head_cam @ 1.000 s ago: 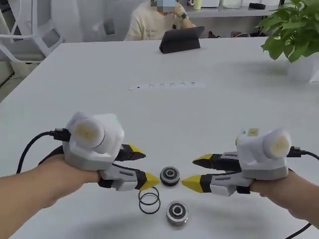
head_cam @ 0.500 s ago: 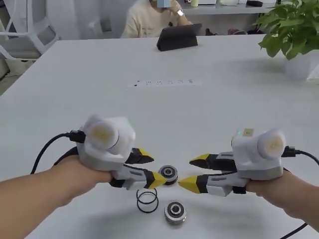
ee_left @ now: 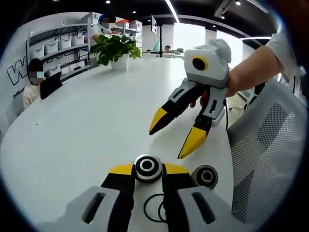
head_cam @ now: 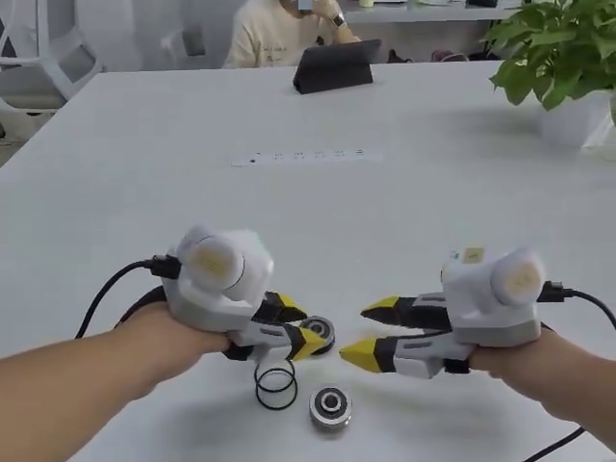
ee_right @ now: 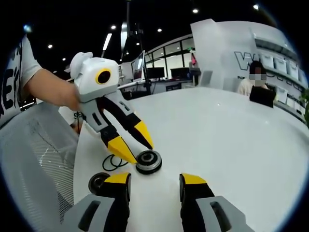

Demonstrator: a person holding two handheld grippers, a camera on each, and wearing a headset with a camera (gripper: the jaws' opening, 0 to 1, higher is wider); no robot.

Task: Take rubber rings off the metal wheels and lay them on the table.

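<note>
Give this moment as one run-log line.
left gripper: jaws flank wheel | right gripper: open | rubber rings, second wheel: on table

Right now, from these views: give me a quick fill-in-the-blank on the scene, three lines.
1. The left gripper has a metal ___ between its jaws.
2. The right gripper is ___ and holds nothing.
3. ___ black rings lie on the table beside the second wheel.
Missing words: wheel; open; two
</note>
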